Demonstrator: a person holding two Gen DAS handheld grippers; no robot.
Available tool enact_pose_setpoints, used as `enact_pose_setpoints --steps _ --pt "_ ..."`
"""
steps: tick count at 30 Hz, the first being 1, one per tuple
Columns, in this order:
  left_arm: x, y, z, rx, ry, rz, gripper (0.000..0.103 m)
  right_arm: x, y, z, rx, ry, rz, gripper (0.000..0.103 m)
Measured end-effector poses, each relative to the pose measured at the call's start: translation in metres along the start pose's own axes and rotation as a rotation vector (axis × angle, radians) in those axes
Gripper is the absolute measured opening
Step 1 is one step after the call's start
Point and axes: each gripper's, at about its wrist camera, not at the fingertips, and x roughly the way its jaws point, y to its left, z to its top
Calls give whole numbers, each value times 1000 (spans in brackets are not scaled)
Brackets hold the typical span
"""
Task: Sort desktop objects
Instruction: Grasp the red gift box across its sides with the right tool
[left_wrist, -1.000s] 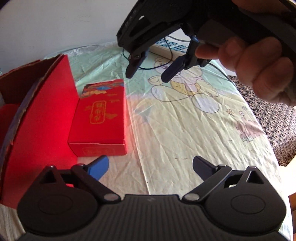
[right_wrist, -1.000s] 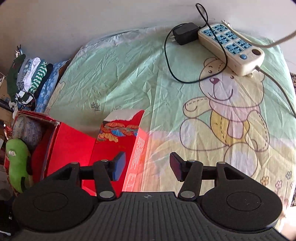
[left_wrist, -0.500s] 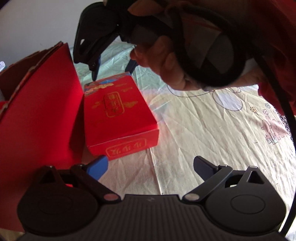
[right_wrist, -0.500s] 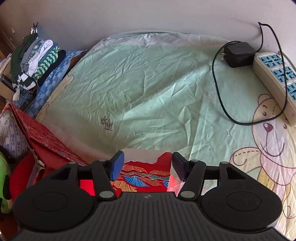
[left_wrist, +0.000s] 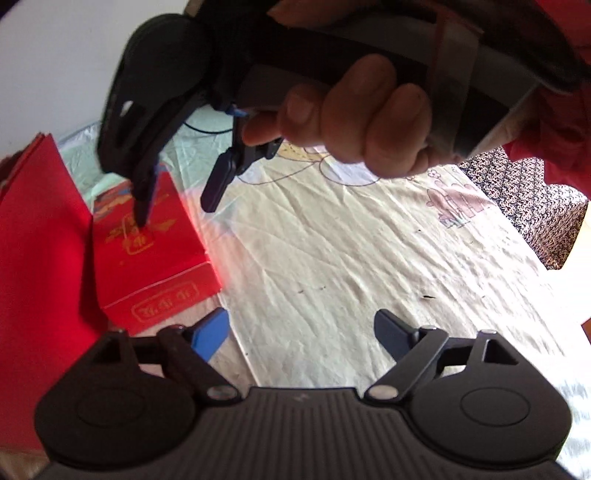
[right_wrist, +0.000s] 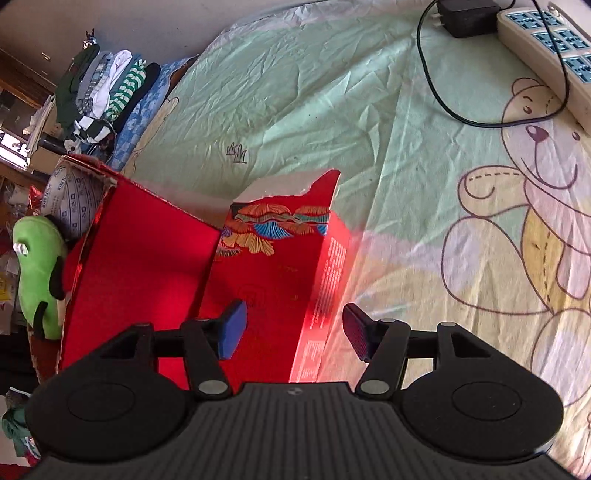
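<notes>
Left wrist view: left tool (left_wrist: 301, 334) open, nothing between its fingers, hovering over the cloth-covered counter (left_wrist: 351, 266). Small red box (left_wrist: 147, 251) lies flat on the cloth, just beside the upright red flap of a larger red carton (left_wrist: 40, 266). Right tool (left_wrist: 177, 199), held by a hand (left_wrist: 354, 114), comes in from above; one finger tip over the box top, the other past its right edge. Contact not clear.

Right wrist view: right tool (right_wrist: 293, 334) jaws closing, straddling the red box's (right_wrist: 280, 280) right part; pads not pressing on it. Carton (right_wrist: 144, 266) touches the box's left side. Power strip (right_wrist: 546, 51) and black adapter (right_wrist: 467, 16) lie well apart, at the far edge.
</notes>
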Motion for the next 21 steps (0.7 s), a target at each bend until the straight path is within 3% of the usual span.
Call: enact_pose_setpoints --steps 2,6,13,14,17,21 --pt "-5 2 -2 9 -25 55 97 -11 -1 2 16 -54 8 41" --pt "4 15 6 -50 -13 127 95 -14 5 30 53 -189 -12 40" --pt "20 31 3 -150 16 202 89 40 38 54 -78 -181 -98 38" --pt "21 34 1 -167 32 190 88 46 38 55 -82 -158 -104 32" --pt "19 43 -6 -223 74 106 88 50 25 54 -77 -85 -120 36" --pt "-1 32 -19 -186 99 -20 89 33 11 38 -74 -13 -103 36"
